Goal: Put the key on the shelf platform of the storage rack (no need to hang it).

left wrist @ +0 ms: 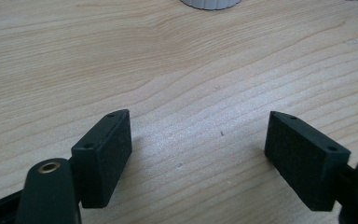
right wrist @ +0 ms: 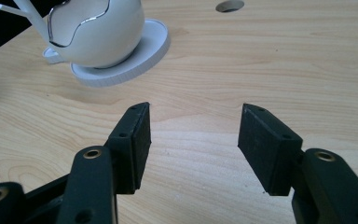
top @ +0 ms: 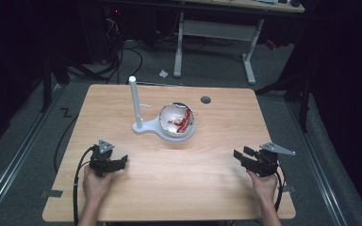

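Note:
A white egg-shaped bowl (top: 177, 120) with a jagged silver rim sits on a round white base (top: 147, 127) near the table's middle; something red lies inside it. A white upright post (top: 135, 101) rises from the base's left end. My left gripper (top: 120, 161) rests at the front left of the table, open, nothing between its jaws. My right gripper (top: 242, 153) rests at the front right, open and empty too. In the right gripper view the bowl (right wrist: 98, 32) stands ahead and to the left, well beyond the gripper (right wrist: 193, 133). Bare wood lies between the left gripper's (left wrist: 198, 140) jaws.
The wooden table (top: 217, 179) has a round cable hole (top: 205, 100) at the back right. Black cables trail off the front edge from both grippers. Beyond the table stand a white desk frame (top: 214, 33) and dark floor.

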The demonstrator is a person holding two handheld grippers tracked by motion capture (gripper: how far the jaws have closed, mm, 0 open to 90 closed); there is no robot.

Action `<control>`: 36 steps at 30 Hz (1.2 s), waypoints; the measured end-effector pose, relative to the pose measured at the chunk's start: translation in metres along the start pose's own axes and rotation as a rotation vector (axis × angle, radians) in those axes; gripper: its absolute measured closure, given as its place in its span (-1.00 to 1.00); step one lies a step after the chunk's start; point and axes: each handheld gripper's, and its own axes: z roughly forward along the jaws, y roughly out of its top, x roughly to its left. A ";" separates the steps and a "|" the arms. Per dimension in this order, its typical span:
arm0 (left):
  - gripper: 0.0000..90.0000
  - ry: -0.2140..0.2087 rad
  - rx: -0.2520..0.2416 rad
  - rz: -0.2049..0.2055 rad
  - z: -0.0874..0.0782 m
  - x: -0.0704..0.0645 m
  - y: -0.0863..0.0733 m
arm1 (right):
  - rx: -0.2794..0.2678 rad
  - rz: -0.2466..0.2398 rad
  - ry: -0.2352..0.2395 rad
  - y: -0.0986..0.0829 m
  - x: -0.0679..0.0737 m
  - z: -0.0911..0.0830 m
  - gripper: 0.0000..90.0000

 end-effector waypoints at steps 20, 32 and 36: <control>-0.48 0.000 0.000 0.000 0.000 0.000 0.000 | 0.098 -0.068 -0.099 -0.022 0.000 0.029 -0.03; -0.48 0.001 -0.001 0.000 0.000 0.000 0.000 | 0.176 -0.151 -0.183 -0.032 0.003 0.048 -0.10; -0.48 0.000 -0.001 0.001 0.000 0.000 0.000 | 0.182 -0.169 -0.194 -0.031 0.005 0.049 -0.12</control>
